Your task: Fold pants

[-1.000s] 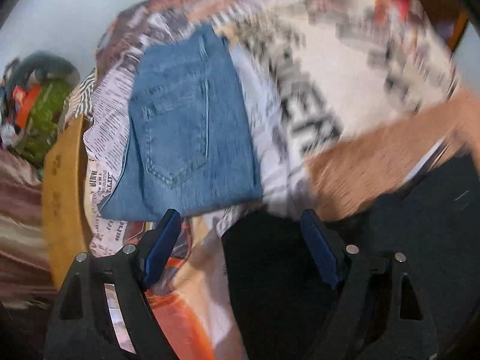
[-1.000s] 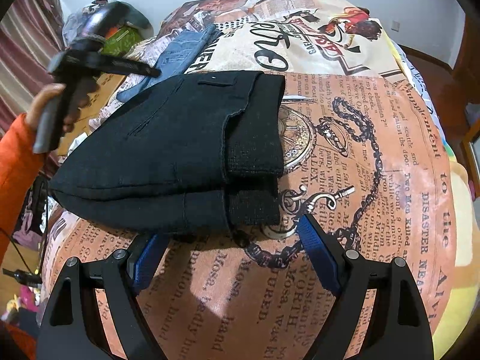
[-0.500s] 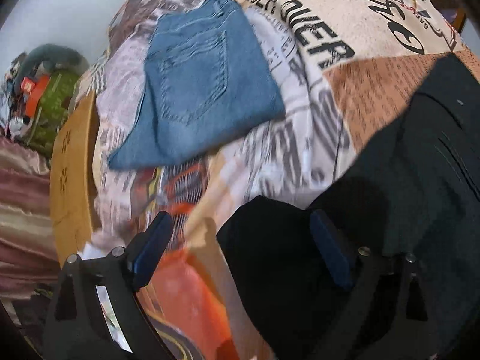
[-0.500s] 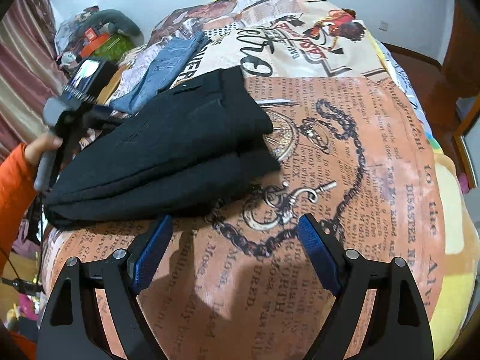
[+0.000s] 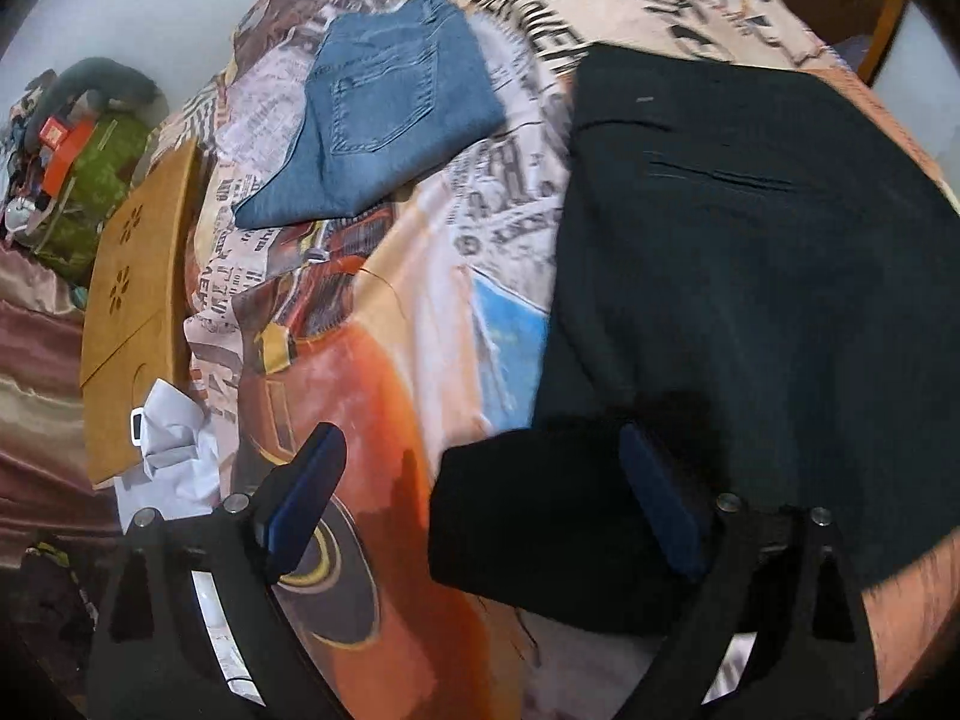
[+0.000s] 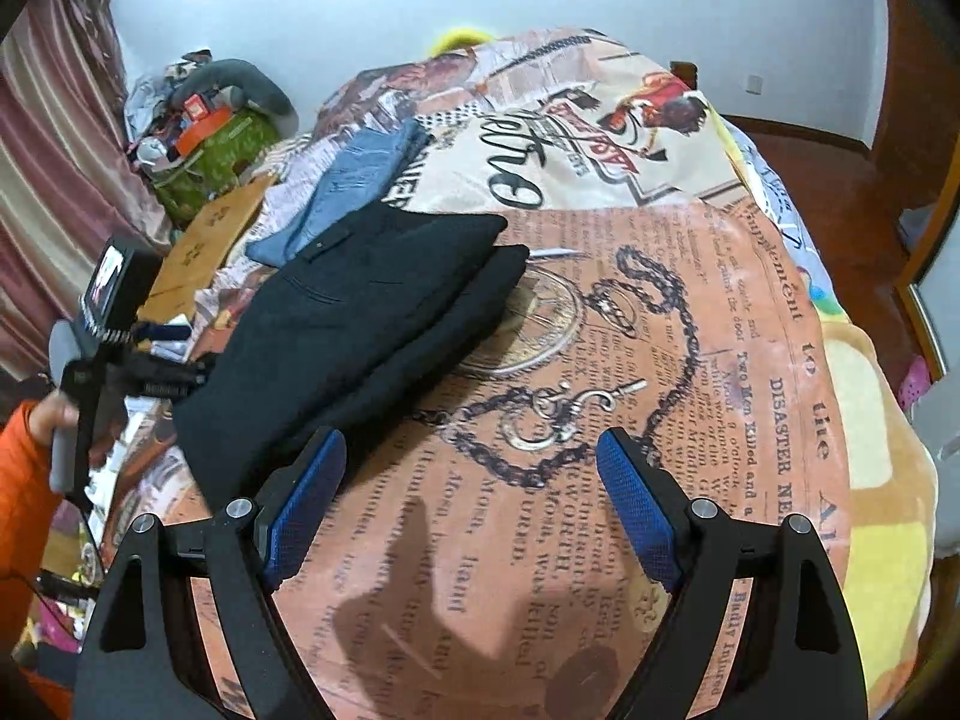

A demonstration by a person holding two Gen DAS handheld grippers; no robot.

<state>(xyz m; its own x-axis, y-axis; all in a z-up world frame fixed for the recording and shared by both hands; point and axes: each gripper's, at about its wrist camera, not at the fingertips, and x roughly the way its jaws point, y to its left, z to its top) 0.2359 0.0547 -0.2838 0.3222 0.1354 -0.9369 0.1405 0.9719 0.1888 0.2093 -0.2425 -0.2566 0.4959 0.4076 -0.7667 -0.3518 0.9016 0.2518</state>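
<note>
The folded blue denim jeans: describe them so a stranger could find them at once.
Start at the bed with the newspaper-print cover. Near its far left side, beyond the bigger folded black trousers, lie the folded blue denim jeans. They are the only light blue garment, with a stitched back pocket facing up.

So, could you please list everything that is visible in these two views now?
black pants: one, black, folded, lying on the bed's near left part
jeans: one, blue, folded, further up the bed beyond the black pants
bed cover: one, orange and beige newspaper print, covering the bed
wooden board: one, tan, at the bed's left edge
green bag: one, green, among clutter by the wall
curtain: one, pink striped, far left
left gripper: one, black with blue pads, jaws open over the pants' corner
right gripper: one, black with blue pads, jaws open, empty
sleeve: one, orange, far left
</note>
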